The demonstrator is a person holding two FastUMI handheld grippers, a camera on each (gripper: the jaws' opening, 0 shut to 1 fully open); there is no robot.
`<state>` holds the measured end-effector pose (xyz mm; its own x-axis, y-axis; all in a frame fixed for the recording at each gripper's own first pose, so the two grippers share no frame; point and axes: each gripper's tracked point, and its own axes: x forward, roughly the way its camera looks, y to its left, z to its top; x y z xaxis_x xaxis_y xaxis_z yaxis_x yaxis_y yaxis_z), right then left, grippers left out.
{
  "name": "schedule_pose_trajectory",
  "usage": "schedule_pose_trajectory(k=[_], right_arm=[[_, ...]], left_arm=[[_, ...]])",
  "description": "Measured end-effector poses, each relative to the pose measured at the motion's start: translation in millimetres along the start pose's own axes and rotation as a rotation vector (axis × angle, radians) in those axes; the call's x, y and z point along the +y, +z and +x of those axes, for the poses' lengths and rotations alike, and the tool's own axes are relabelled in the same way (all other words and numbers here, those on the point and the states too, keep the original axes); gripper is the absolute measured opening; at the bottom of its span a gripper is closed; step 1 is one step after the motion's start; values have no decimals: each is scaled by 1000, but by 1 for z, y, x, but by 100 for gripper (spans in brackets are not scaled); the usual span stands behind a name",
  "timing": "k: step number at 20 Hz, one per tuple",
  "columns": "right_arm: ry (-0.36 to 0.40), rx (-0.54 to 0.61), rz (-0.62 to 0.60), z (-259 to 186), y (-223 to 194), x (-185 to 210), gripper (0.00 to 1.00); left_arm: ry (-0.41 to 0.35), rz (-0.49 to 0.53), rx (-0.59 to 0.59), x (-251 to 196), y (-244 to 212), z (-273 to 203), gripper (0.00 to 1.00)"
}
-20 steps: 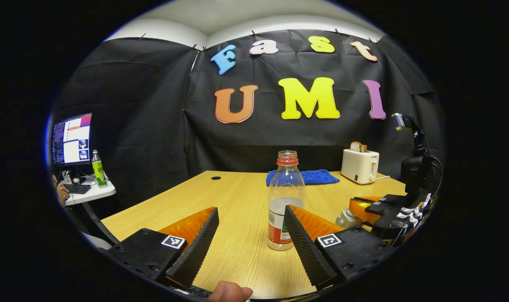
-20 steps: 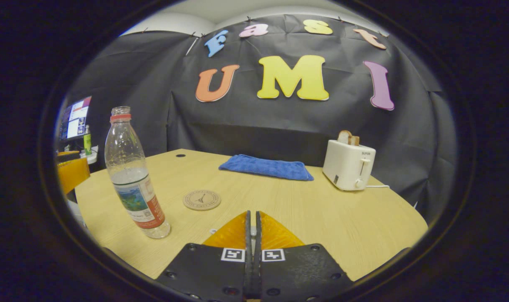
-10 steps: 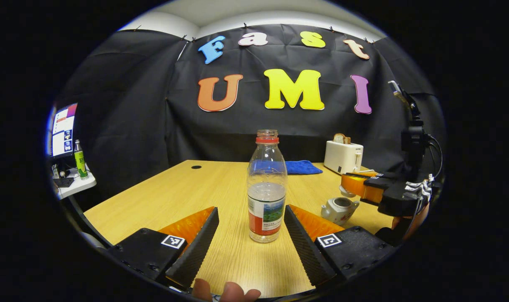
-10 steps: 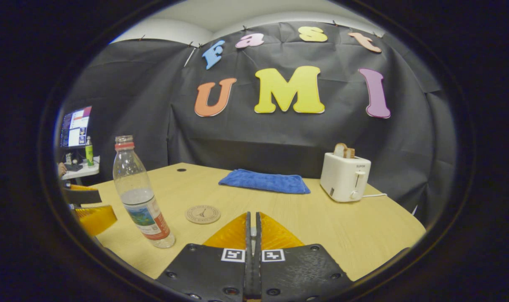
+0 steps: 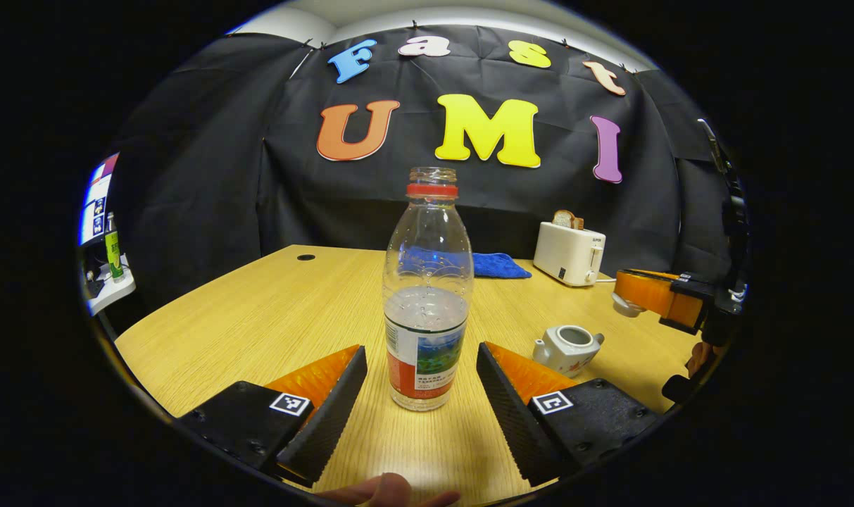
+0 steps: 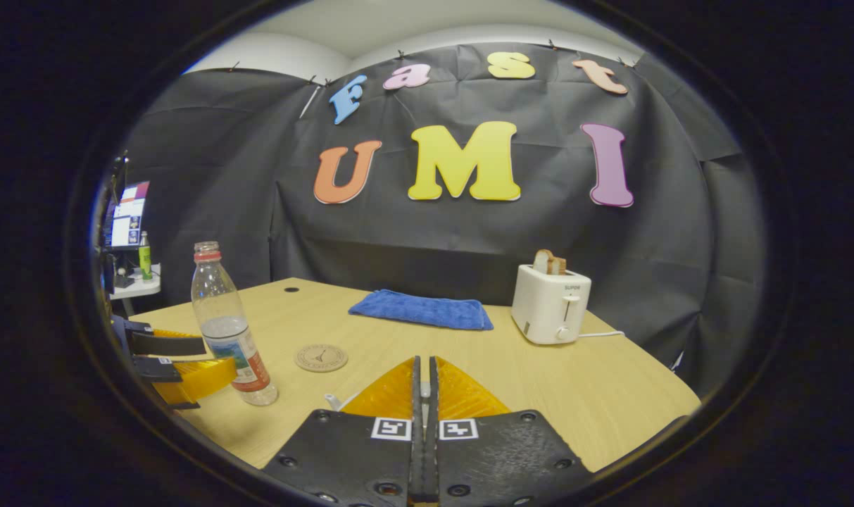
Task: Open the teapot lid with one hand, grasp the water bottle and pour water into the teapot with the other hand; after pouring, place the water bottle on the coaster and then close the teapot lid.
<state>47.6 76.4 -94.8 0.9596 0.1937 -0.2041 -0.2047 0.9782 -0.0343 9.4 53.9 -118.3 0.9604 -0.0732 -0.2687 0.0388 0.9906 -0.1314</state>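
Note:
An uncapped clear water bottle (image 5: 427, 303) with a red neck ring, partly full, stands upright on the wooden table (image 5: 258, 324). My left gripper (image 5: 421, 351) is open, one finger on each side of the bottle's base, not touching it. To the right sits a small white teapot (image 5: 567, 346) with its top uncovered. Above and right of it hangs my right gripper (image 5: 627, 294), shut on the white teapot lid (image 5: 622, 304). In the right gripper view my right gripper (image 6: 424, 373) is shut, the bottle (image 6: 229, 331) stands at left beside the left gripper (image 6: 180, 359), and a round coaster (image 6: 321, 358) lies just right of the bottle.
A white toaster (image 6: 550, 303) with bread stands at the back right, its cord trailing right. A folded blue cloth (image 6: 419, 310) lies at the back middle. Off the table's left edge is a side desk (image 6: 134, 285) with a monitor and a green bottle. A thumb (image 5: 391, 489) shows below my left fingers.
My left gripper has moved forward, so the bottle now stands between its open fingers. My right gripper has lifted the lid up and to the right, away from the teapot.

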Motion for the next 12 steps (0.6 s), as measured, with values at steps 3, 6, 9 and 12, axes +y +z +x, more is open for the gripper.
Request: schedule_pose_trajectory(k=[3, 6, 9, 12], right_arm=[[-14, 2, -4, -4, -1, -10, 0], [-18, 3, -1, -6, -1, -13, 0], [-13, 5, 1, -6, -1, -15, 0], [-7, 5, 9, -8, -1, -16, 0]], left_arm=[[2, 3, 9, 0, -6, 14, 99], [1, 14, 11, 1, -7, 20, 99], [20, 39, 10, 5, -7, 23, 90], [28, 66, 30, 7, -7, 23, 77]])
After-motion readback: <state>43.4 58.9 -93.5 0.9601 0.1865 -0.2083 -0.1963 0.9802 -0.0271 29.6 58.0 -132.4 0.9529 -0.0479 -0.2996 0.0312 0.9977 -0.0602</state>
